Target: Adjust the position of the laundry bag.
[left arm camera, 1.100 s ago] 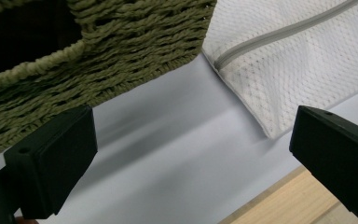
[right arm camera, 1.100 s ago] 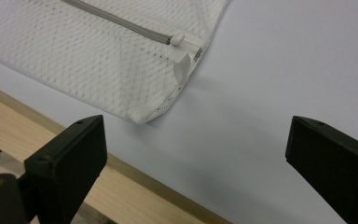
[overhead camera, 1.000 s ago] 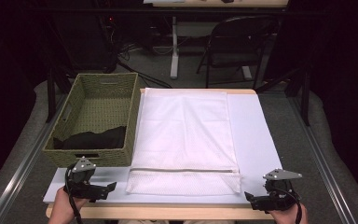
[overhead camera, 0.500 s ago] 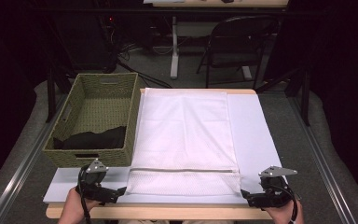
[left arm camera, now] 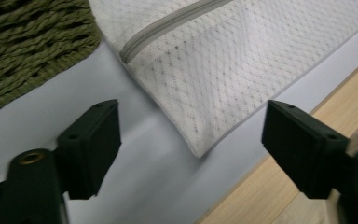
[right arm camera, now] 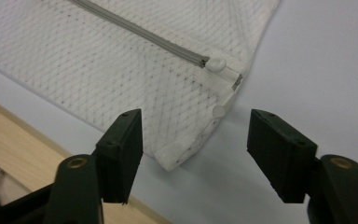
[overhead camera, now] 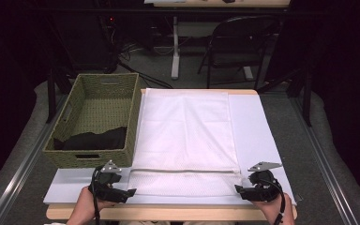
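A lab or recording studio, by the look of it. Black curtains surround the worktop, with a folding chair, loose cables and desk legs behind.

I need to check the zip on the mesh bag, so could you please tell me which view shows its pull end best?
The right gripper view: the zip's pull end sits close and sharp near the mesh bag corner. The left gripper view shows the zip's other end. The high view shows the zip as a thin grey line.
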{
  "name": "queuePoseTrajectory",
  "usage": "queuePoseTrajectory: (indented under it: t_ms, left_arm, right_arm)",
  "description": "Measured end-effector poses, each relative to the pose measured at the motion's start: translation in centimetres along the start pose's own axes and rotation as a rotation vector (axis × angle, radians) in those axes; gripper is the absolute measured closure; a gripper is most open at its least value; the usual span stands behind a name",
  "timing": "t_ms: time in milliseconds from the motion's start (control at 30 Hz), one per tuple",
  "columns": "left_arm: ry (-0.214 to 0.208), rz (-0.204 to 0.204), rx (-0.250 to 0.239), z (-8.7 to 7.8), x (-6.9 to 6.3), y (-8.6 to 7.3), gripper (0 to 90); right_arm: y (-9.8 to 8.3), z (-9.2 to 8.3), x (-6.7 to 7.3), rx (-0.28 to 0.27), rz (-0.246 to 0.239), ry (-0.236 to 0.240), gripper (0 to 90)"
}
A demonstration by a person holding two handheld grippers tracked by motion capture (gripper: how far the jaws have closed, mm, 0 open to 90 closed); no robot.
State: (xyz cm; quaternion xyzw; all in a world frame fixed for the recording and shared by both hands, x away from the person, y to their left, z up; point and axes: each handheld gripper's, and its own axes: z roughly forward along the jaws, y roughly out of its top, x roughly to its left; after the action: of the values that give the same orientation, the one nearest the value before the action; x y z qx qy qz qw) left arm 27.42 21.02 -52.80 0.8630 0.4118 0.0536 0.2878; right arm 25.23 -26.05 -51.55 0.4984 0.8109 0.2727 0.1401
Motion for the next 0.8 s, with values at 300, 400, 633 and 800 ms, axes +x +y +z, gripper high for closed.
queuePoseTrajectory:
  t_ms: [300, 400, 633, 800]
  left_arm:
    - [-0.025, 0.009, 0.019, 1.3, -0.4, 0.8, 38.6]
    - [-0.026, 0.009, 0.028, 1.7, -0.4, 1.0, 43.4]
    - [-0.045, -0.01, 0.054, 2.0, 0.0, 0.9, 62.5]
    - [-0.044, -0.015, 0.061, 2.1, 0.1, 0.9, 69.9]
  right_arm:
    - [0.9, 1.9, -0.8, 0.059, 0.061, 0.01, 46.5]
    - [1.0, 2.5, -0.7, 0.083, 0.064, 0.001, 49.9]
    - [1.3, 3.4, -0.1, 0.117, 0.053, -0.026, 62.5]
    - [1.4, 3.5, -0.1, 0.121, 0.042, -0.05, 71.3]
